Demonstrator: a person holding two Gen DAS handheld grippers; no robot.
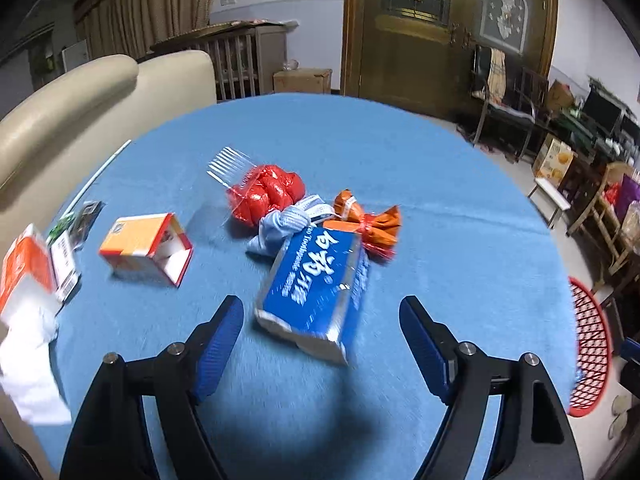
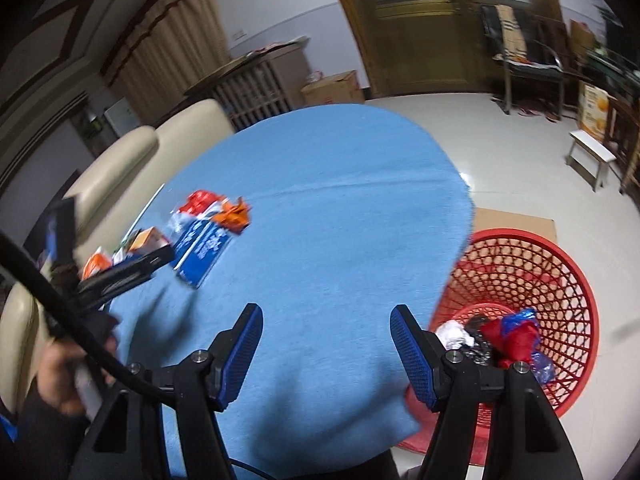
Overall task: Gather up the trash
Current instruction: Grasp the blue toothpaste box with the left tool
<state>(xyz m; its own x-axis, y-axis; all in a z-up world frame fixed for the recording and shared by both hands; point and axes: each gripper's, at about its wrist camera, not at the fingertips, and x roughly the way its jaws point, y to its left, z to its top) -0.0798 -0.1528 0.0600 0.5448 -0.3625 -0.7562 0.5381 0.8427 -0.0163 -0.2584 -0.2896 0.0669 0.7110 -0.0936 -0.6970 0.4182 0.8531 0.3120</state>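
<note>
A round table covered in blue cloth (image 1: pixel 400 168) fills the middle of the left wrist view. On it, at centre, lie a blue toothpaste box (image 1: pixel 316 292), a red foil wrapper (image 1: pixel 266 194), an orange wrapper (image 1: pixel 370 222) and a pale blue crumpled wrapper (image 1: pixel 280 226), all touching in 1 cluster, with a clear plastic comb (image 1: pixel 226 168) just beside the red foil. At left sit an open orange-and-white carton (image 1: pixel 146 248), an orange-and-white box (image 1: pixel 26 270), white tissue (image 1: pixel 28 364) and a white straw (image 1: pixel 100 174).

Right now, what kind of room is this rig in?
Most likely a home living or dining room: a cream sofa beside the blue-clothed table, an ornate wooden door, and wooden chairs along the wall.
</note>
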